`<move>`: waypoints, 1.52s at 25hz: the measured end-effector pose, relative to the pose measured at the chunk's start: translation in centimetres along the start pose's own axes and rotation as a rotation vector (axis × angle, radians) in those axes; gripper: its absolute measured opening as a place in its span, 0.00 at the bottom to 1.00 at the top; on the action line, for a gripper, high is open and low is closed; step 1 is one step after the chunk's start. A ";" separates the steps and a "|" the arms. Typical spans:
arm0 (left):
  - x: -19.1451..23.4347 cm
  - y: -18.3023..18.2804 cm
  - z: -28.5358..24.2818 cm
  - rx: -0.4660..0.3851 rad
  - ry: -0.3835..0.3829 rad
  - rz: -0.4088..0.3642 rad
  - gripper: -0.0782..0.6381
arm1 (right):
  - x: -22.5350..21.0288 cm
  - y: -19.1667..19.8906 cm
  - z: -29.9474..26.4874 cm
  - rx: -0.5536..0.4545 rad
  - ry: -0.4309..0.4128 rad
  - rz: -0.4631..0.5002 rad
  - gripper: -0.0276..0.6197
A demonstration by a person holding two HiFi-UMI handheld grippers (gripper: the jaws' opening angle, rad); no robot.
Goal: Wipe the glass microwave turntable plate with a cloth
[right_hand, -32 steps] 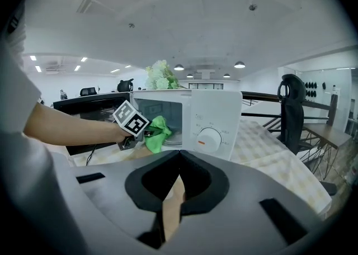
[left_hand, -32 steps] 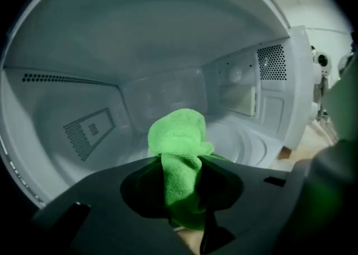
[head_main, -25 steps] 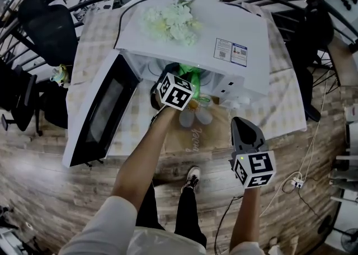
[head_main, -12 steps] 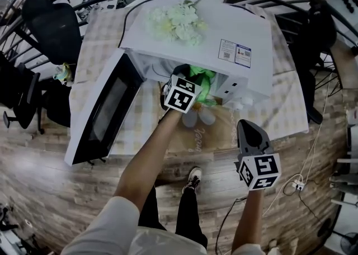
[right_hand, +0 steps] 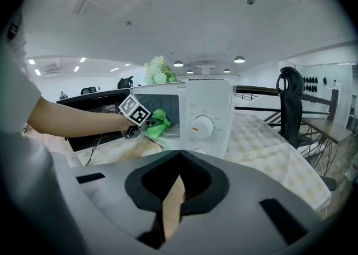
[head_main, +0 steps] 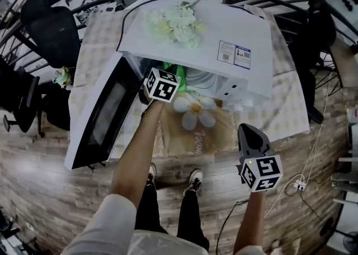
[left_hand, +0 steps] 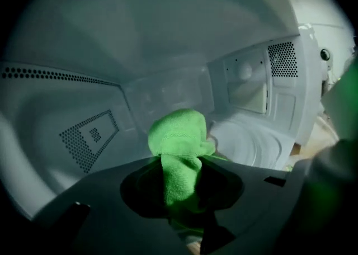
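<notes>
Closest to the person, off the front edge of the bench (head_main: 285, 108), the right gripper (head_main: 249, 136) hangs idle, its jaws pressed together on nothing. Further in, at the open mouth of the microwave (head_main: 224, 30), the left gripper (left_hand: 182, 195) has its jaws clamped on the green cloth (left_hand: 180, 136), which bunches into a wad ahead of them. Beyond and to the right of the wad, the glass turntable plate (left_hand: 260, 145) lies on the cavity floor; whether cloth touches glass I cannot tell. The wiping step looks to be in hand. The next move calls for pressing the wad onto the plate and sweeping round it, clear of the side walls.
</notes>
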State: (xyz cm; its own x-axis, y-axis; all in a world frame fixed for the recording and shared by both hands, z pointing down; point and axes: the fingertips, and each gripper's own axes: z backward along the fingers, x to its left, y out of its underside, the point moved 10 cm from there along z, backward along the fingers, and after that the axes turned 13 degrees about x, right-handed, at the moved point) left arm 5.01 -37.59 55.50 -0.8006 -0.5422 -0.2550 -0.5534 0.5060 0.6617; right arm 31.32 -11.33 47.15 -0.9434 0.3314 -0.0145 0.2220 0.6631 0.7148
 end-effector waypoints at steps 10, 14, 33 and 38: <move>-4.8 -2.2 0.0 0.023 0.159 -0.139 0.29 | -0.2 -0.5 0.0 -0.015 0.011 -0.011 0.06; -8.0 -3.4 0.4 0.020 0.250 -0.194 0.29 | 0.0 -0.7 -0.2 -0.020 0.012 -0.017 0.06; 1.9 -1.8 -0.8 -0.058 -0.158 0.178 0.29 | 1.1 1.1 -0.8 0.020 -0.025 -0.017 0.06; 1.2 -1.9 -2.8 0.039 -0.088 0.120 0.29 | 1.2 1.2 -0.8 0.029 -0.034 -0.012 0.06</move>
State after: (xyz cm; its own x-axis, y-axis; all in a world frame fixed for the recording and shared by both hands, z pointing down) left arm 5.76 -41.11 55.89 -0.8776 -0.4164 -0.2376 -0.4596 0.5899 0.6639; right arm 30.32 -10.63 48.55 -0.9372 0.3456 -0.0465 0.2184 0.6858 0.6942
